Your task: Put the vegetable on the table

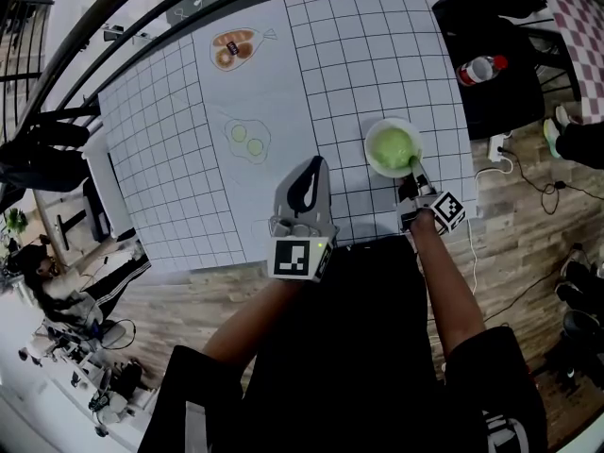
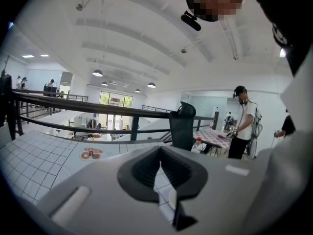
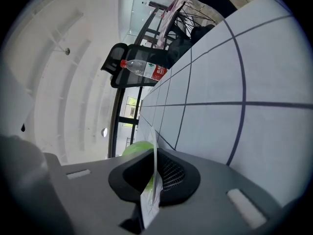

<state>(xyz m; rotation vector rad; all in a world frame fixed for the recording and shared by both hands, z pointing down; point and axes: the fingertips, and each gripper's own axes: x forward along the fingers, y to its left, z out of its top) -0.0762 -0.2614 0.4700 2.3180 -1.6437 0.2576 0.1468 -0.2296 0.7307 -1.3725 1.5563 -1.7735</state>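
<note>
A round green vegetable [image 1: 393,145] lies in a white plate [image 1: 373,159] near the right front corner of the grid-patterned table [image 1: 189,159]. My right gripper [image 1: 413,166] is shut on the plate's near rim. In the right gripper view the thin white rim [image 3: 152,195] stands pinched between the jaws, with the green vegetable [image 3: 134,147] just behind it. My left gripper [image 1: 315,166] hovers over the table's front edge, left of the plate and apart from it. Its jaws are shut with nothing in them [image 2: 160,153].
Printed pictures of fried eggs [image 1: 247,140] and of bread [image 1: 233,47] mark the cloth. A red-labelled water bottle [image 1: 481,68] lies on a black chair past the table's right edge. A dark railing [image 2: 98,109] runs behind the table. A person [image 2: 243,121] stands beyond it.
</note>
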